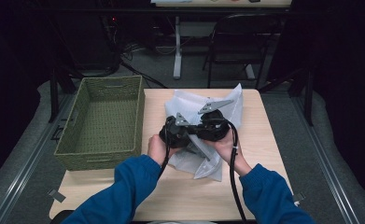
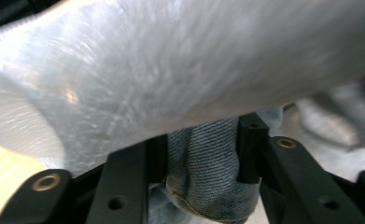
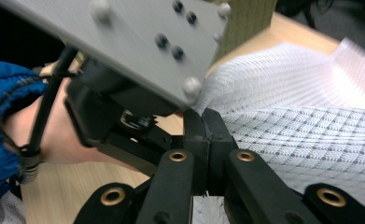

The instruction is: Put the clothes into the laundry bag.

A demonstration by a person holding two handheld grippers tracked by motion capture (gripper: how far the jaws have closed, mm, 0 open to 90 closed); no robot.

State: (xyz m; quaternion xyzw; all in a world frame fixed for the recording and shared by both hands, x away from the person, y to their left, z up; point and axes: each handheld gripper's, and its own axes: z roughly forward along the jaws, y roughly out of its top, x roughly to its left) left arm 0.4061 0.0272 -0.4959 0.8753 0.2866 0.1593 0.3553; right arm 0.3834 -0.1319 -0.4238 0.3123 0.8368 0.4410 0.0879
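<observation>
The left gripper (image 2: 201, 154) has its jaws clamped on a fold of blue denim (image 2: 203, 172) under a white mesh bag (image 1: 196, 114). The right gripper (image 3: 203, 135) pinches the bag's edge, jaws fully together. Both meet mid-worktop (image 1: 259, 154); a green woven basket (image 1: 103, 122) sits left.

A pale wooden surface (image 1: 264, 140) carries a green woven basket (image 1: 103, 122) at nine o'clock, white mesh bag (image 1: 203, 163) centred.

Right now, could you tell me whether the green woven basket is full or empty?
Empty: the high view shows the green woven basket with its bare woven floor visible and nothing inside it.
</observation>
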